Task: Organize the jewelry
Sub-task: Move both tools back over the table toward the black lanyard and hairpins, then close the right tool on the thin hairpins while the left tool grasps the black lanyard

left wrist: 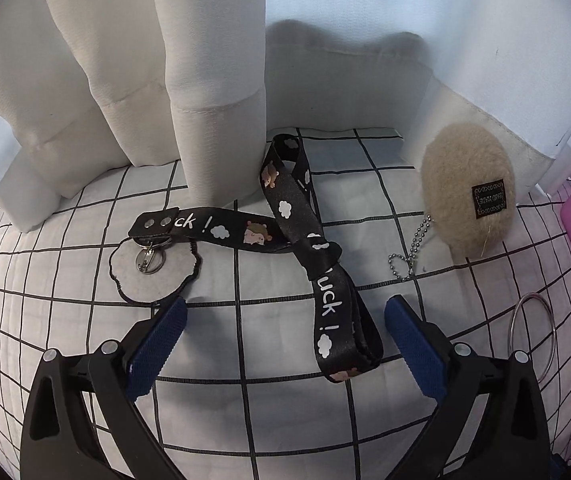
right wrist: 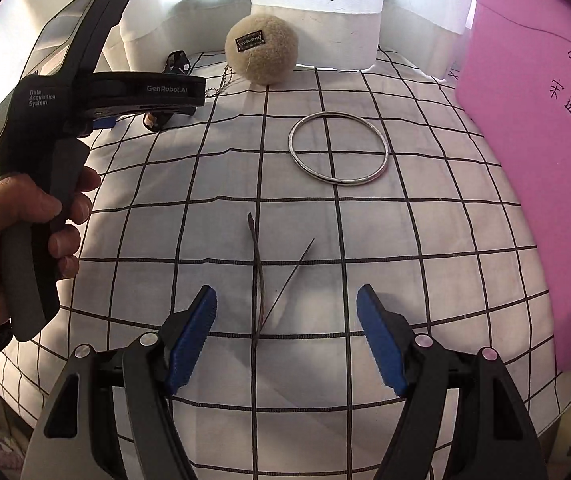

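Nearest us in the right wrist view, our right gripper (right wrist: 286,334) hovers with its jaws spread wide and holding nothing, above a thin dark strand (right wrist: 256,280) lying on the white, black-gridded cloth (right wrist: 445,280) that covers the surface. Beyond it a silver bangle (right wrist: 338,148) lies flat, and a pink sheet (right wrist: 533,160) with handwritten characters we cannot read stands along the cloth's right edge. To the left, a hand (right wrist: 25,232) holds our other tool, printed "GenRobot.AI" and "Data Acquisition System". In the left wrist view our left gripper (left wrist: 285,334) also has its jaws spread and empty, with the near loop of a black lanyard (left wrist: 325,300) lying between the blue pads (left wrist: 157,344). The strap reads "uck !" among white clouds and small cartoon animals, and ends in a riveted tab and metal ring resting on a scalloped round charm (left wrist: 153,270). Toward the far right corner sits a beige fuzzy pom-pom (left wrist: 467,192) with a ball chain (left wrist: 409,252) and a small black label too fine to read. White curtains (left wrist: 125,80) hang along the far edge.
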The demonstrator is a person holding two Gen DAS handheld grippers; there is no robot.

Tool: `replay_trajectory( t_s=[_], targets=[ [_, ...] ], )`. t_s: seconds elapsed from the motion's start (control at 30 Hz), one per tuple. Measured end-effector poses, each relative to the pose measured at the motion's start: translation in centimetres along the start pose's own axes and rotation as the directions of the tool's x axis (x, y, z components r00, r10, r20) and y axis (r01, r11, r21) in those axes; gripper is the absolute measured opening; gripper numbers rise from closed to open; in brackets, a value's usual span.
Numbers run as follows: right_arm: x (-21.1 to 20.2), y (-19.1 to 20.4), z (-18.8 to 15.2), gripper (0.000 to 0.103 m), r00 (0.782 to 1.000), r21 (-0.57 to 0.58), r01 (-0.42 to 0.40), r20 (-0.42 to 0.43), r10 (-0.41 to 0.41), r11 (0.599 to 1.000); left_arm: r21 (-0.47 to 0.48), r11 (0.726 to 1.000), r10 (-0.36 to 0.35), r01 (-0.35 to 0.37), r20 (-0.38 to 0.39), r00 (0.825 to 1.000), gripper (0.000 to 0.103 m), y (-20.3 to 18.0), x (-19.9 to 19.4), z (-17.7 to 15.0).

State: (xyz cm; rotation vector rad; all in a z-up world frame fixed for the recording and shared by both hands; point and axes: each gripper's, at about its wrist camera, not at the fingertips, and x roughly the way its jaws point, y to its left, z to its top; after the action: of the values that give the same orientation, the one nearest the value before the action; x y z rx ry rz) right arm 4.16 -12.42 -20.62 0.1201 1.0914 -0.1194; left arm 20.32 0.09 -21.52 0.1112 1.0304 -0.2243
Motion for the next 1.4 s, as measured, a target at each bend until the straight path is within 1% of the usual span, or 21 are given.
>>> replay_trajectory(
  t_s=[0.2, 0.4, 0.43, 0.5, 0.53, 0.57, 0.6, 0.67, 0.7, 0.73, 0.77, 0.8, 0.83, 0.9, 1.0, 1.1, 1.13, 1.27, 1.4],
  targets=[
    [0.2, 0.4, -0.5, 0.073, 0.999, -0.008, 0.027, 0.046, -0.027, 1.000, 0.004, 1.000, 0.000, 0.000, 0.052, 0.999, 0.098, -0.1, 0.0, -0.1],
    [0.0, 0.6, -0.7, 0.072, 0.998, -0.006, 0.027, 0.049, -0.026, 1.000, 0.002, 1.000, 0.003, -0.003, 0.037, 0.999, 0.097, -0.8, 0.1, -0.5],
    [-0.1, 0.7, -0.8, 0.071, 0.999, -0.007, 0.022, 0.049, -0.022, 1.000, 0.003, 1.000, -0.002, 0.002, 0.033, 0.999, 0.096, -0.8, 0.1, -0.5],
    [-0.3, 0.9, -0.8, 0.062, 0.999, -0.020, 0.015, 0.053, -0.014, 1.000, 0.012, 1.000, -0.011, 0.011, 0.031, 0.999, 0.095, -0.8, 0.0, -0.4],
    [-0.4, 1.1, -0.8, 0.051, 0.998, -0.028, 0.012, 0.056, -0.011, 1.000, 0.017, 1.000, -0.015, 0.015, 0.034, 0.999, 0.091, -0.8, -0.2, -0.4],
    [-0.5, 1.4, -0.8, 0.042, 0.998, -0.037, 0.008, 0.057, -0.006, 0.999, 0.025, 1.000, -0.020, 0.019, 0.038, 0.999, 0.087, -0.9, -0.4, -0.5],
    [-0.6, 1.6, -0.8, 0.039, 0.998, -0.046, 0.004, 0.057, -0.002, 0.999, 0.032, 0.999, -0.025, 0.024, 0.042, 0.999, 0.084, -1.0, -0.6, -0.7],
    [-0.7, 2.1, -0.8, 0.022, 0.998, -0.061, -0.001, 0.059, 0.005, 0.998, 0.043, 0.999, -0.034, 0.033, 0.045, 0.998, 0.071, -1.3, -0.9, -0.9],
    [-0.7, 2.2, -0.7, 0.014, 0.998, -0.066, 0.000, 0.057, 0.004, 0.998, 0.045, 0.998, -0.039, 0.037, 0.046, 0.998, 0.067, -1.5, -1.0, -1.0],
    [-0.6, 2.1, -0.6, 0.009, 0.998, -0.065, -0.007, 0.054, 0.010, 0.998, 0.046, 0.998, -0.044, 0.041, 0.048, 0.998, 0.058, -1.5, -1.2, -1.2],
    [-0.6, 2.0, -0.5, 0.009, 0.998, -0.061, -0.015, 0.052, 0.018, 0.998, 0.047, 0.998, -0.052, 0.049, 0.051, 0.997, 0.045, -1.6, -1.4, -1.5],
    [-0.6, 1.9, -0.4, 0.009, 0.998, -0.053, -0.027, 0.049, 0.030, 0.998, 0.047, 0.998, -0.055, 0.052, 0.055, 0.997, 0.034, -1.5, -1.6, -1.6],
    [-0.6, 1.7, -0.4, 0.009, 0.998, -0.042, -0.041, 0.046, 0.043, 0.998, 0.046, 0.997, -0.058, 0.055, 0.054, 0.997, 0.012, -1.4, -1.8, -1.8],
    [-0.6, 1.4, -0.3, 0.008, 0.997, -0.029, -0.059, 0.041, 0.060, 0.998, 0.018, 0.997, -0.082, 0.081, 0.049, 0.995, 0.011, -0.8, -2.1, -2.2],
    [-0.7, 1.2, -0.3, 0.008, 0.996, -0.021, -0.078, 0.038, 0.079, 0.997, -0.003, 0.996, -0.086, 0.086, 0.050, 0.995, 0.009, 0.0, -2.5, -3.0],
    [-1.2, 1.1, -0.4, 0.008, 0.995, -0.019, -0.092, 0.046, 0.092, 0.996, -0.028, 0.993, -0.110, 0.111, 0.049, 0.993, 0.009, 0.7, -3.3, -3.8],
    [-1.4, 1.0, -0.3, 0.008, 0.994, -0.020, -0.093, 0.048, 0.094, 0.995, -0.040, 0.991, -0.123, 0.126, 0.056, 0.991, 0.009, 1.1, -3.8, -4.1],
    [-2.4, 0.7, 0.0, 0.008, 0.991, -0.013, -0.119, 0.063, 0.120, 0.993, -0.069, 0.987, -0.138, 0.145, 0.091, 0.986, 0.009, 2.3, -5.9, -4.6],
    [-3.6, 0.5, 0.3, 0.008, 0.987, -0.012, -0.137, 0.081, 0.138, 0.990, -0.052, 0.988, -0.135, 0.143, 0.138, 0.981, 0.009, 2.9, -8.9, -5.3]
  ],
)
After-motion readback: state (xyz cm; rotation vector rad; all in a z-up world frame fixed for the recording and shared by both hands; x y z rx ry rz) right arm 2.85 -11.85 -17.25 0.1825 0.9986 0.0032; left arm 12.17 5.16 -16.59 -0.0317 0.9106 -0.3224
